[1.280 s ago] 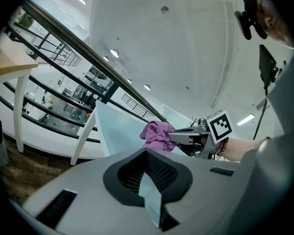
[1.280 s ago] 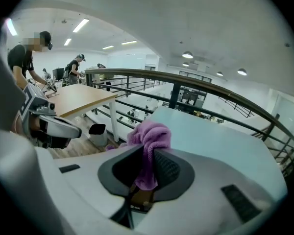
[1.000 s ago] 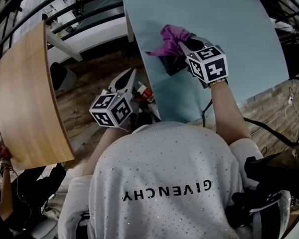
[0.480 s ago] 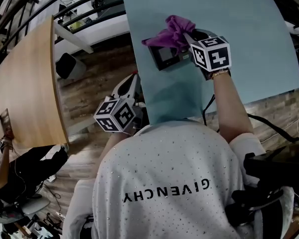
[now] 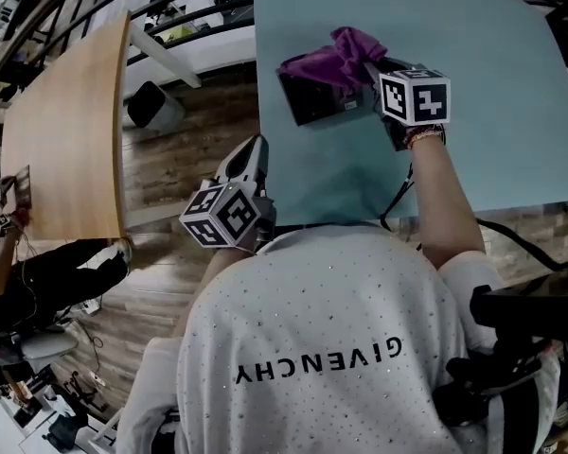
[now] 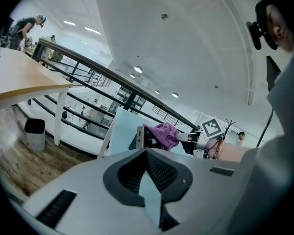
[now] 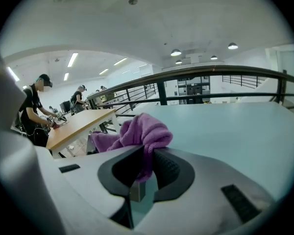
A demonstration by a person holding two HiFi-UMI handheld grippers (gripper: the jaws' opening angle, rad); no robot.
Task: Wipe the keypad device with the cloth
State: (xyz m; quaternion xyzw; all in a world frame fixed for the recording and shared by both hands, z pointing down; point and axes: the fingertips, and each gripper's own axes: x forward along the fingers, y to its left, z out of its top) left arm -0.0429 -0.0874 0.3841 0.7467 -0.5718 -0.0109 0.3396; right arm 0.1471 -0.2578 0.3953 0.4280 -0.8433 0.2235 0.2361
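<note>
— What's nearest you?

— My left gripper [image 5: 254,149]. It hangs just off the left edge of the blue tabletop [image 5: 473,83], above the wooden floor [image 5: 185,173]. Its jaws are closed together on nothing.

— And past that?

— My right gripper [image 5: 371,69] is out over the tabletop, pinching the purple cloth [image 5: 339,55] tight between its jaws.

— Where's the keypad device?

— The dark keypad device [image 5: 312,100] sits on the tabletop just left of that gripper. The cloth is bunched over its far edge, touching it.
</note>
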